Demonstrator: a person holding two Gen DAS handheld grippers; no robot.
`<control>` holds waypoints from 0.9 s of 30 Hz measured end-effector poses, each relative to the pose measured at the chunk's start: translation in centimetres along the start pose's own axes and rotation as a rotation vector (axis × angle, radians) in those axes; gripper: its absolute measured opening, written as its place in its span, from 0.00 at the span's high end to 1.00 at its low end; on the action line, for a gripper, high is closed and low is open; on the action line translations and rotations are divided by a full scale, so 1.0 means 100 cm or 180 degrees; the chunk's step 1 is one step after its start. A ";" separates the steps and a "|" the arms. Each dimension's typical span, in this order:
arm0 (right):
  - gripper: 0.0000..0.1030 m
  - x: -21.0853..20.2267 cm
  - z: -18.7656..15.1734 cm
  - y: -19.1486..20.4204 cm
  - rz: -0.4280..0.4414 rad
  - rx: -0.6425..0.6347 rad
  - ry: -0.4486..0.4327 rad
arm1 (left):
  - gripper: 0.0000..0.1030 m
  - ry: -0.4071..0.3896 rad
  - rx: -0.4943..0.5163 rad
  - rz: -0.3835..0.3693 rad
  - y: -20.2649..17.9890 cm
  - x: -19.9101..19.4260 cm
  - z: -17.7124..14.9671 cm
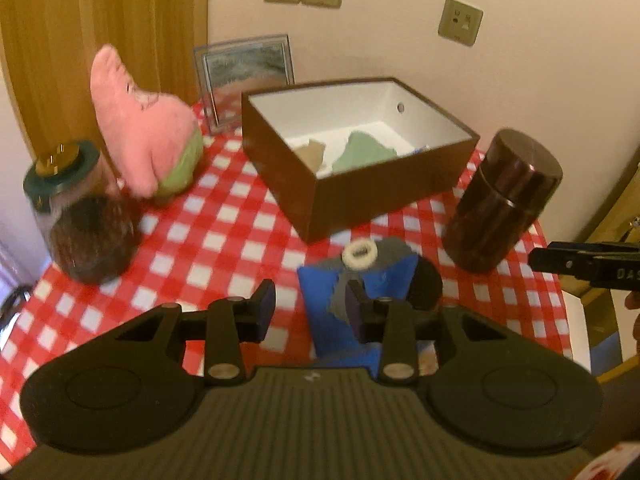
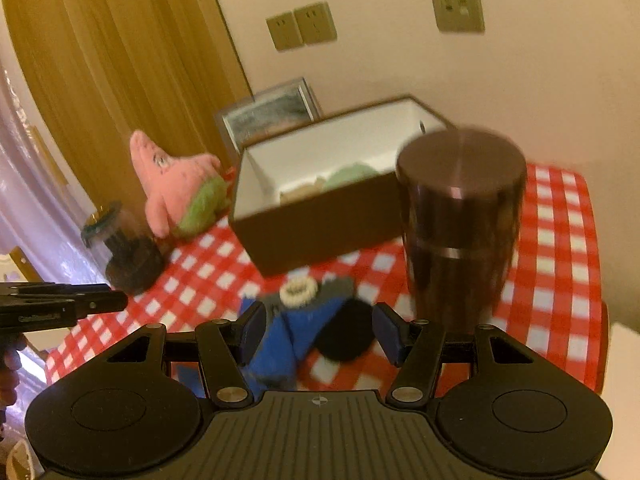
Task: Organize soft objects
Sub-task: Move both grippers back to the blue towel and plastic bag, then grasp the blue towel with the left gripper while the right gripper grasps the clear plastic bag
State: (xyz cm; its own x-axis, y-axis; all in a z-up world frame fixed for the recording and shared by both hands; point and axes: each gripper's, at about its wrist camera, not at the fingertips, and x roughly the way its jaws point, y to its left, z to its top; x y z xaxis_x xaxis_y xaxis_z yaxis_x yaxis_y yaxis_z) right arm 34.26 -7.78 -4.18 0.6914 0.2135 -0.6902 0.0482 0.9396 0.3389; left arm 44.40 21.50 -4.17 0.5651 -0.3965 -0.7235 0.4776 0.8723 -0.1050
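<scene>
A blue and grey plush toy [image 1: 324, 308] with a white ring on top lies on the checkered table near the front edge; it also shows in the right wrist view [image 2: 298, 328]. My left gripper [image 1: 310, 312] is open, its right finger touching the toy's front. My right gripper [image 2: 320, 336] is open with its jaws on either side of the toy. A pink star plush [image 1: 144, 136] stands at the back left, also seen in the right wrist view [image 2: 176, 184]. A brown box [image 1: 344, 200], white inside, holds a green soft item [image 1: 362, 156] and a tan one [image 1: 310, 154].
A dark cylindrical canister [image 1: 500, 204] stands right of the box, close to my right gripper [image 2: 460, 224]. A glass jar with a green lid [image 1: 76, 216] stands at the left. A picture frame [image 1: 244, 76] leans on the wall. The red checkered tablecloth [image 1: 224, 232] covers the table.
</scene>
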 end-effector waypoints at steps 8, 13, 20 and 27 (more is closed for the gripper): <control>0.43 0.004 -0.038 -0.001 -0.0033 0.0043 0.0259 | 0.65 0.0164 -0.0040 -0.0090 -0.009 0.002 -0.038; 0.43 0.010 -0.051 -0.003 -0.0048 0.0068 0.0358 | 0.63 0.0239 0.0045 -0.0188 -0.019 0.009 -0.051; 0.43 0.019 -0.058 -0.006 -0.0087 0.0080 0.0422 | 0.60 0.0319 0.0170 -0.0295 -0.034 0.024 -0.058; 0.43 0.032 -0.056 -0.008 -0.0090 0.0064 0.0449 | 0.56 0.0330 0.0181 -0.0299 -0.040 0.049 -0.047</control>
State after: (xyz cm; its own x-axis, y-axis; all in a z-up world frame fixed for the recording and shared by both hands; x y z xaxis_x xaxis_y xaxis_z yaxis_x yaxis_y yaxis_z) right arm 32.40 -6.35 -10.31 0.5815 0.2237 -0.7821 0.0816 0.9405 0.3297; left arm 42.10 17.44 -10.45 0.4450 -0.4414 -0.7792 0.5641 0.8139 -0.1389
